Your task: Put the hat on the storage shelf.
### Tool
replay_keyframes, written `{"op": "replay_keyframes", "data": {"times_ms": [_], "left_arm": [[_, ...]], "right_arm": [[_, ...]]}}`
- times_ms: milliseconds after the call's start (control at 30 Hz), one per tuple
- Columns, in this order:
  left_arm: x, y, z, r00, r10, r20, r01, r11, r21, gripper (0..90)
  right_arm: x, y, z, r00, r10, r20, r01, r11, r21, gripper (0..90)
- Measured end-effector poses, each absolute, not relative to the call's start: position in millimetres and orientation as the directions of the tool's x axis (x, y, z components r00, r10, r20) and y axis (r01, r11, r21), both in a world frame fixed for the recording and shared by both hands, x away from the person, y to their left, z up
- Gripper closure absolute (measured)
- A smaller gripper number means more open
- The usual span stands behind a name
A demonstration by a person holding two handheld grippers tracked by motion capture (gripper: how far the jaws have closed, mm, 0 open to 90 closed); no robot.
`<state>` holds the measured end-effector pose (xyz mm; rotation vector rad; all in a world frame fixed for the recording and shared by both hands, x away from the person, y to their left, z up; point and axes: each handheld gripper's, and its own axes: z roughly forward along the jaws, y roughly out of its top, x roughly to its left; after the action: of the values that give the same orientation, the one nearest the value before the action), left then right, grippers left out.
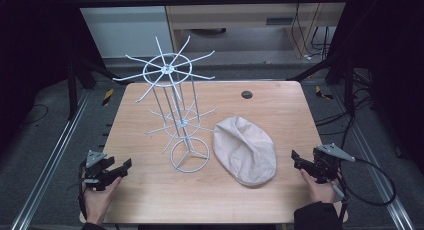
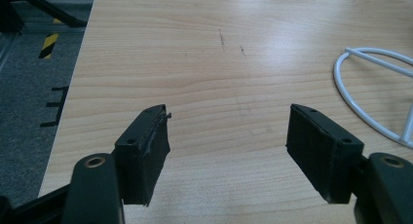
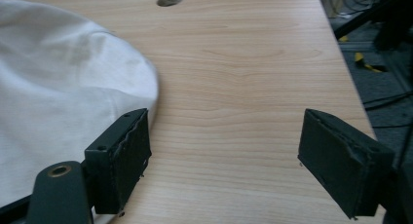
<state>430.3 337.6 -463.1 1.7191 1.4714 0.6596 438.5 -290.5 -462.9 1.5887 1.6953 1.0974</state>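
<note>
Right gripper (image 1: 300, 162), jaws spread and empty, waits just right of the beige flat cap (image 1: 245, 149), so the likely next move is gripping its edge to hang it on the white wire rack (image 1: 172, 110).

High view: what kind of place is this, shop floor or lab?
Most likely a lab or data-collection rig, not a shop. A lone wooden table sits inside a dark metal frame, loose cables trail over the floor behind, and the table carries staged props: a white wire rack and a beige cap.
</note>
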Motion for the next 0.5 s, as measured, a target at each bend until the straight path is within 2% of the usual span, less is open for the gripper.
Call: {"op": "replay_keyframes", "data": {"times_ms": [500], "left_arm": [[429.7,336.5,-463.2,0.216,0.973,-0.08,0.579,-0.062,0.813,32.1]], "right_arm": [[432.9,-267.7,-441.1,-0.252,0.961,0.113,0.537,0.042,0.842,30.3]]}}
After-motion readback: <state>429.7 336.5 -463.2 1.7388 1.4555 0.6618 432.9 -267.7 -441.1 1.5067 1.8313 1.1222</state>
